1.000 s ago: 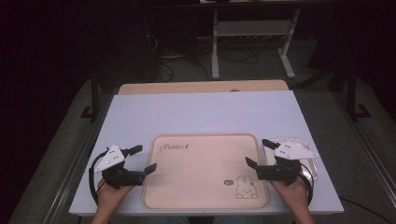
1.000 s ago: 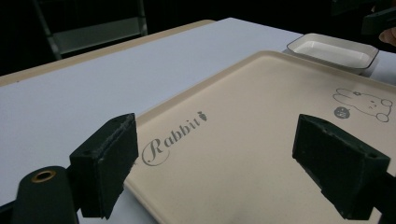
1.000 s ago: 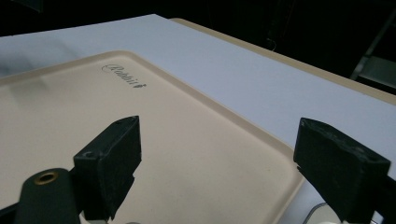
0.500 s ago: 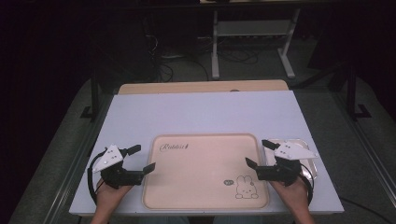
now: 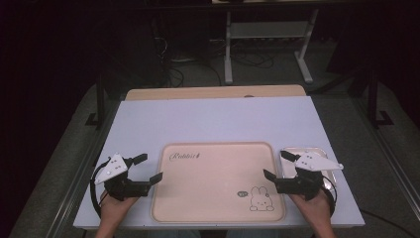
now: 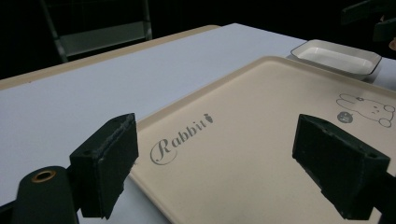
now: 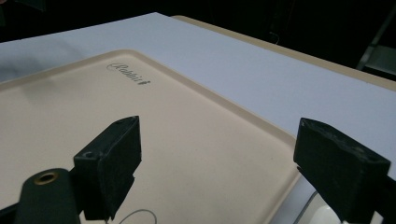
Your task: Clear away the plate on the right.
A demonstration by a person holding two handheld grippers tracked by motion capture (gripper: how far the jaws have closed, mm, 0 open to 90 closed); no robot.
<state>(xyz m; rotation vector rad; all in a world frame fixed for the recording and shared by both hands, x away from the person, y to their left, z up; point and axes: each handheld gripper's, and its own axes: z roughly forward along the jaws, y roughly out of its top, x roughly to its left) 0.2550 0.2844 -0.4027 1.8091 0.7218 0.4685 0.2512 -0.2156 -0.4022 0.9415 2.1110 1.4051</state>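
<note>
Little changed from a second ago: both hands and both tools parked where they were at the near edge of the pale table (image 5: 218, 119), nothing on it shifted.

At far left, left hand (image 5: 113, 208) wrapped around the left gripper (image 5: 148, 168), jaws spread wide and empty, pointing inward at the left rim of the tray. From the left gripper view, jaws straddling the tray's near corner by the "Rabbit" lettering, touching nothing.

In the middle, beige tray (image 5: 218, 168) lying flat on the table, its bed bare; script word near the far-left corner, small rabbit drawing (image 5: 257, 199) near the front-right corner.

Just right of the tray, shallow white dish (image 5: 297, 151) with a dark rim, partly hidden under the right tool in the high view; empty as seen in the left gripper view.

At far right, right hand (image 5: 314, 206) holding the right gripper (image 5: 278, 165), jaws likewise released and holding nothing, aimed at the tray's right rim.
</note>
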